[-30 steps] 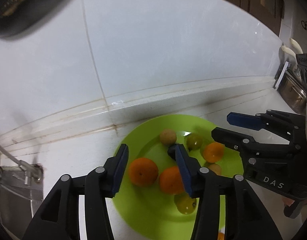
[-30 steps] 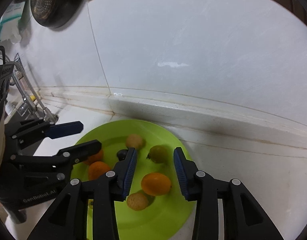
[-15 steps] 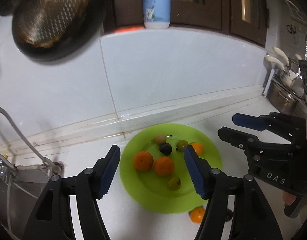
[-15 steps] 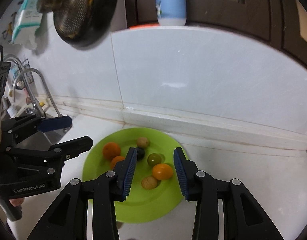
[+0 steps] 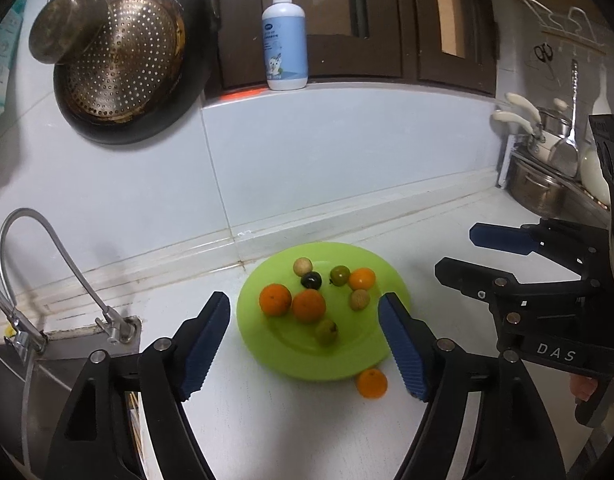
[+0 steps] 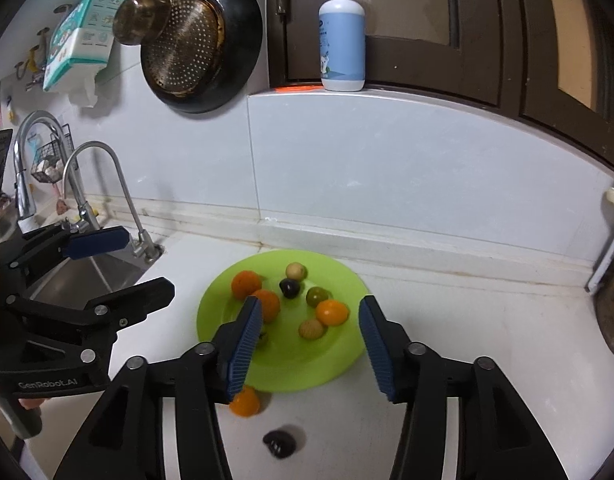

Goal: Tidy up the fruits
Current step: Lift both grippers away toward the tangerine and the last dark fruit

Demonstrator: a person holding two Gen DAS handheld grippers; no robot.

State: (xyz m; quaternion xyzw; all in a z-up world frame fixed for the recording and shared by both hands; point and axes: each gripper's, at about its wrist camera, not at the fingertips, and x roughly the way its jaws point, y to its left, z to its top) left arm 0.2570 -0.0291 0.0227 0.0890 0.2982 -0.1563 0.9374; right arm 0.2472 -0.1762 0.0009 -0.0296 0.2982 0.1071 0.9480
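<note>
A green plate (image 5: 295, 356) (image 6: 331, 364) sits on the white counter and holds several small fruits: two oranges (image 5: 309, 305), a dark fruit (image 5: 311, 280), green ones (image 5: 340, 275), beige ones (image 5: 359, 299) and an orange tomato (image 6: 332, 312). One orange (image 5: 371, 383) (image 6: 245, 401) lies on the counter beside the plate's near rim. A dark fruit (image 6: 279, 443) lies on the counter nearer me. My left gripper (image 5: 305, 344) (image 6: 119, 260) is open and empty, held above and short of the plate. My right gripper (image 6: 309, 346) (image 5: 467, 252) is open and empty too.
A sink (image 6: 83, 276) with two taps (image 6: 107, 184) lies left of the plate. A strainer in a pan (image 5: 119, 60) hangs on the tiled wall. A soap bottle (image 5: 285, 36) stands on the window ledge. Pots (image 5: 539, 188) stand at the right.
Both grippers have pulled back and up from the plate and opened wider. The loose orange and dark fruit on the counter have come into view.
</note>
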